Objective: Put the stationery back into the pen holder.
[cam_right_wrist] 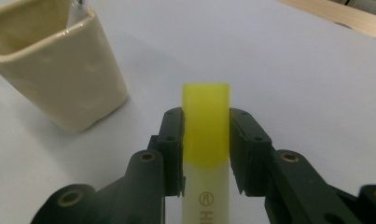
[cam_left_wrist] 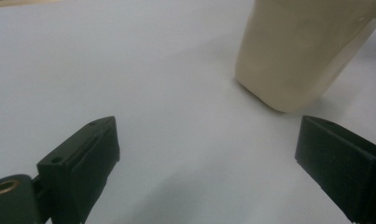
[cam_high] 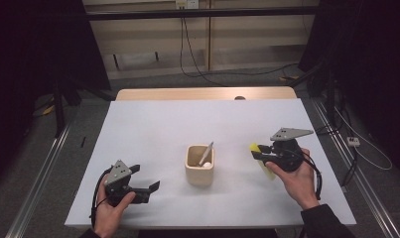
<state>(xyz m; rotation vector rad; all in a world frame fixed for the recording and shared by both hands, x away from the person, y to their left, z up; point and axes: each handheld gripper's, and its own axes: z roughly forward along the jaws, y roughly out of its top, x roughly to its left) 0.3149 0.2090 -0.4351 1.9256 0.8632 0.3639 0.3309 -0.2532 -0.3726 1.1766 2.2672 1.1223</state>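
Yellow-capped highlighter, clamped by right gripper, points toward cup.

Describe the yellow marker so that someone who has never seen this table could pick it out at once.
Start at the white table and find the cream square cup near its middle. To the cup's right, the right gripper is shut on the highlighter. It has a bright yellow cap and a pale body, unlike the thin white pen standing inside the cup.

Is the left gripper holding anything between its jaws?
No: in the left gripper view the left gripper stands with its jaws wide apart over bare white table, the beige cup untouched beyond them.
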